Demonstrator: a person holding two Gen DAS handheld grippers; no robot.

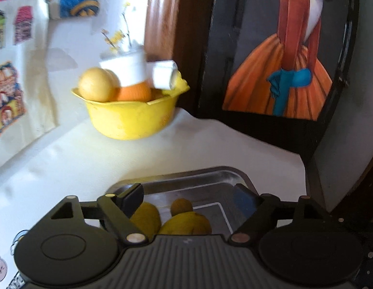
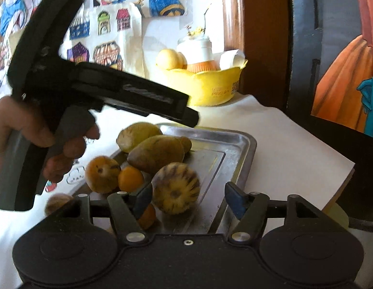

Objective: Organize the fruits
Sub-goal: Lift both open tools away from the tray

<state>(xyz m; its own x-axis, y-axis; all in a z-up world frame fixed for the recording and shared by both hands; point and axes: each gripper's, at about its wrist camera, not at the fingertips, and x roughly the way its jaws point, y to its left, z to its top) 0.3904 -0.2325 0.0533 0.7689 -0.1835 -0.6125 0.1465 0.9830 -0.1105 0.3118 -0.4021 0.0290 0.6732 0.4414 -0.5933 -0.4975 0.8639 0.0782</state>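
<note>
A steel tray (image 2: 244,144) holds several fruits: a striped yellow melon (image 2: 175,187), brownish-yellow mangoes (image 2: 157,153), small oranges (image 2: 130,178). My right gripper (image 2: 189,200) is open and empty, low over the tray's near edge, the striped melon just ahead of its left finger. My left gripper (image 1: 193,197) is open and empty above the tray (image 1: 210,175), with yellow fruits (image 1: 186,224) below its jaws. The left gripper's body (image 2: 90,89) and the hand holding it show in the right wrist view, over the tray's left side. A yellow bowl (image 1: 131,118) holds pale round fruit (image 1: 96,84).
The bowl (image 2: 210,84) also holds a white jar with dry flowers (image 1: 128,65) and an orange item. A dark framed painting (image 1: 282,60) leans at the right. Paper drawings cover the wall (image 2: 102,24). A white cloth (image 2: 282,149) covers the table. One fruit (image 2: 57,202) lies beside the tray.
</note>
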